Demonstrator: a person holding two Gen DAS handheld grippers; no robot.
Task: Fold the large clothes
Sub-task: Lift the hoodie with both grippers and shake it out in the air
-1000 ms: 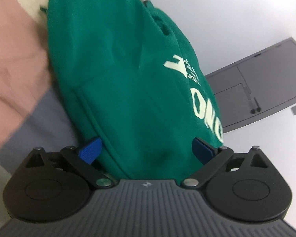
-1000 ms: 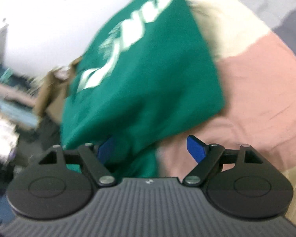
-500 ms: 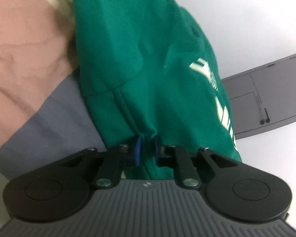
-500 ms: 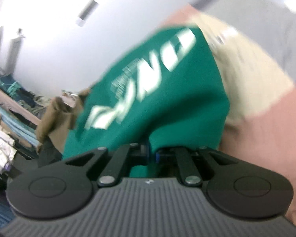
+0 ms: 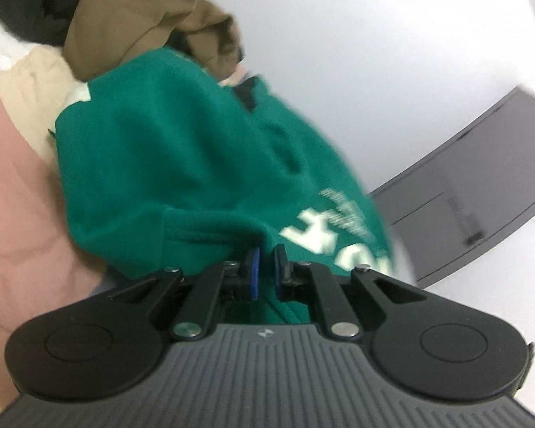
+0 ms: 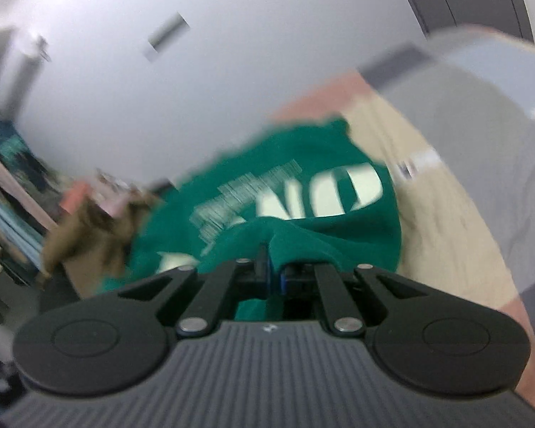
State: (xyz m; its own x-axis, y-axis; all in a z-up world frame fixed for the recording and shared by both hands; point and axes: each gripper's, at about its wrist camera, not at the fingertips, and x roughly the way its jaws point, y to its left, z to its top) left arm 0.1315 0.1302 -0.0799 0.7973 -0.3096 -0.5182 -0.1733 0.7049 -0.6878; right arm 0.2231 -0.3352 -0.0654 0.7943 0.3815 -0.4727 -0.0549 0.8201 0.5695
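Note:
A green sweatshirt with pale lettering lies bunched on a bed cover of pink, beige and grey panels. My left gripper is shut on a fold of its green cloth near the lettering. In the right wrist view the same green sweatshirt shows its lettering, and my right gripper is shut on another fold of it. Both views are blurred by motion.
A brown garment lies just beyond the sweatshirt, and it also shows in the right wrist view. The bed cover spreads to the left. A grey cabinet stands against the white wall. Cluttered shelves stand far left.
Both grippers were open around the sweatshirt's edge, then closed on the cloth. Since then both have lifted and swung, so the sweatshirt is bunched up and the brown garment has come into view.

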